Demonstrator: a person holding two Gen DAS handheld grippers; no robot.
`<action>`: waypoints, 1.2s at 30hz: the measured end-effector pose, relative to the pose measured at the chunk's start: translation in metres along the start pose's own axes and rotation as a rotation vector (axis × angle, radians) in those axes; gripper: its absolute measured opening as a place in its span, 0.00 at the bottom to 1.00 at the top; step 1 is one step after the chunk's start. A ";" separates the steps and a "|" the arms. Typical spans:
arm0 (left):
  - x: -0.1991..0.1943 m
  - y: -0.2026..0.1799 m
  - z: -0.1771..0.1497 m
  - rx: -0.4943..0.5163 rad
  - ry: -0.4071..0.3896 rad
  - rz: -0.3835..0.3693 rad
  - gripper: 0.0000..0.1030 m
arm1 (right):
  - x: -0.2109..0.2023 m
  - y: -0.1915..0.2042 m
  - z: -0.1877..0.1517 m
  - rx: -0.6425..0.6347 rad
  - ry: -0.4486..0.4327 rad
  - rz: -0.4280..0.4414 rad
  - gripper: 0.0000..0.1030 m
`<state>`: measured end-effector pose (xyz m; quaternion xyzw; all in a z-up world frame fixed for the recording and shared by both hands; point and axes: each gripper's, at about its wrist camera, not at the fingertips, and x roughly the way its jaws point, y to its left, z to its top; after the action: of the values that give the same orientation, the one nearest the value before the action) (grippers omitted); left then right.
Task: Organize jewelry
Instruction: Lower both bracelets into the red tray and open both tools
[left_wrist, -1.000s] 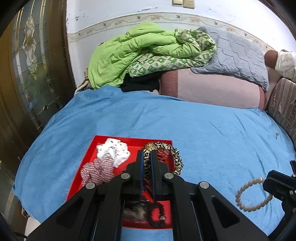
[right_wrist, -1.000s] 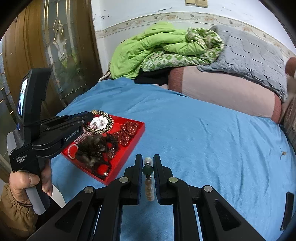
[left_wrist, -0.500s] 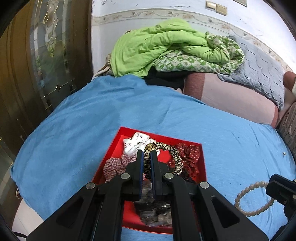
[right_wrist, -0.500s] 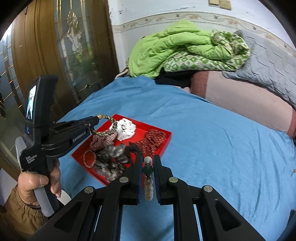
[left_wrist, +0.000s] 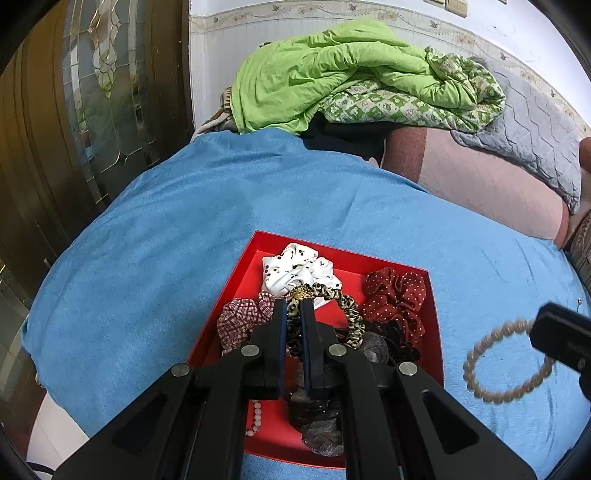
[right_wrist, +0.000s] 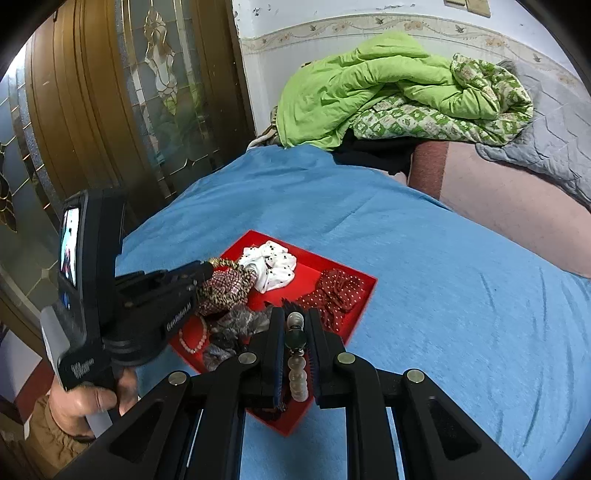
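Note:
A red tray (left_wrist: 258, 247) lies on the blue bed (left_wrist: 184, 221) and holds a white spotted scrunchie (left_wrist: 291, 269), a plaid scrunchie (left_wrist: 236, 321), a dark red dotted scrunchie (left_wrist: 395, 291), dark hair ties and a pink bead bracelet (left_wrist: 255, 417). My left gripper (left_wrist: 294, 308) is shut on a leopard-print scrunchie (left_wrist: 347, 306) and holds it above the tray. My right gripper (right_wrist: 295, 325) is shut on a pale bead bracelet (right_wrist: 297, 376) with a dark green bead, over the tray's near right edge (right_wrist: 354, 321). The bracelet hangs as a loop in the left wrist view (left_wrist: 509, 365).
A green quilt (left_wrist: 332, 74) and a grey blanket (left_wrist: 532, 136) are piled on a pink cushion (left_wrist: 480, 184) at the bed's far end. A wooden door with glass panels (left_wrist: 92, 110) stands on the left. The bed edge drops off at the near left.
Both grippers have moved left and forward over the tray. The left gripper still holds the leopard scrunchie, the right still holds the bead bracelet, now closer to the tray.

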<state>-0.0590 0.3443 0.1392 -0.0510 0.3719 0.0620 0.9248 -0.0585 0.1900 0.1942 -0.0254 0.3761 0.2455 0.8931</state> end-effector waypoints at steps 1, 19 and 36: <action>0.001 0.000 0.000 0.001 0.002 -0.001 0.07 | 0.002 0.000 0.003 0.001 0.000 0.000 0.13; 0.026 0.003 -0.001 -0.025 0.067 -0.055 0.07 | 0.038 -0.003 0.047 0.009 0.004 -0.004 0.13; 0.049 0.012 -0.003 -0.066 0.113 -0.065 0.07 | 0.085 0.003 0.063 0.008 0.042 -0.017 0.13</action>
<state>-0.0276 0.3600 0.1022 -0.0971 0.4194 0.0415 0.9016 0.0327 0.2425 0.1816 -0.0304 0.3956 0.2360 0.8870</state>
